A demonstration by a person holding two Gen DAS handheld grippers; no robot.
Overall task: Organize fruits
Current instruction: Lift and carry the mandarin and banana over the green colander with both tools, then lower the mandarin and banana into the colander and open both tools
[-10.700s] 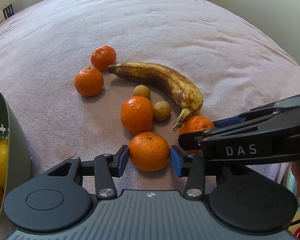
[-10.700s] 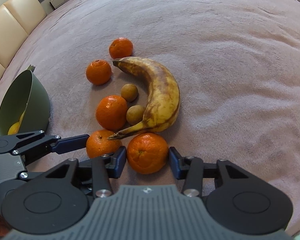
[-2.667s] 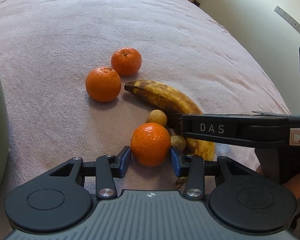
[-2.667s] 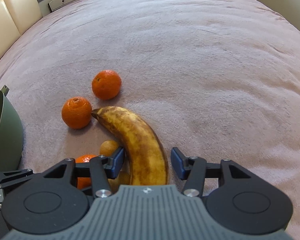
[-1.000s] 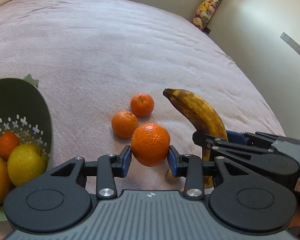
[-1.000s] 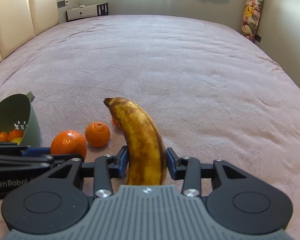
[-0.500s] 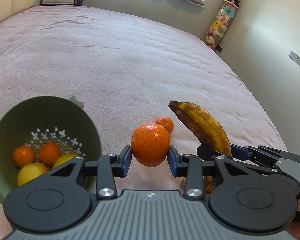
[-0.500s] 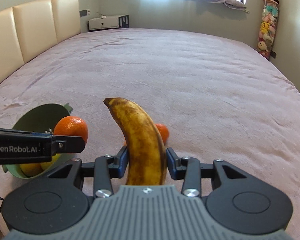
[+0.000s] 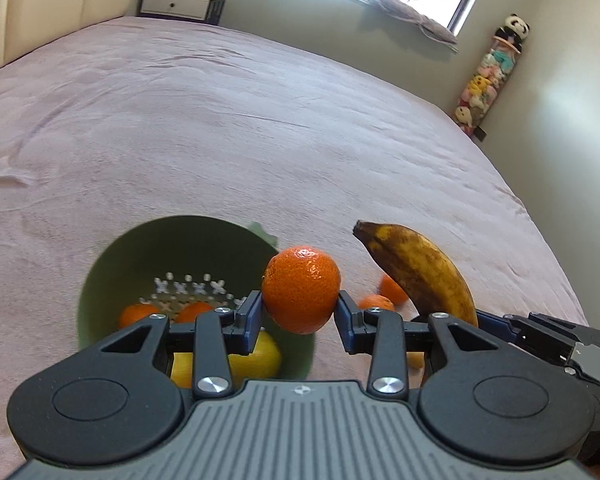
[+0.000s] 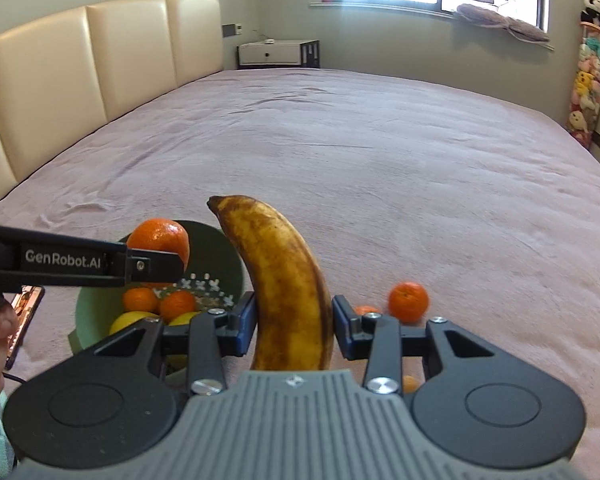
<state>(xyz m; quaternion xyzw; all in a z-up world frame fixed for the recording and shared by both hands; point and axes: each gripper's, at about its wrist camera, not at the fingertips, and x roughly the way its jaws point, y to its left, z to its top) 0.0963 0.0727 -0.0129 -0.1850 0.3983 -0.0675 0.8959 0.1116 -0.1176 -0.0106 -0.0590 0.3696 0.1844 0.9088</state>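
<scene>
With the left gripper clamped on a mandarin over the near rim of the green colander and the right gripper pinching the banana just right of it, I'd lower each fruit deep before letting go.

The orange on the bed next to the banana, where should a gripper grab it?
Grip the loose orange across its round middle, coming from above. It sits on the bed with open space over it, and another orange lies close on its left, so a sideways approach looks crowded. That is a judgement.
</scene>
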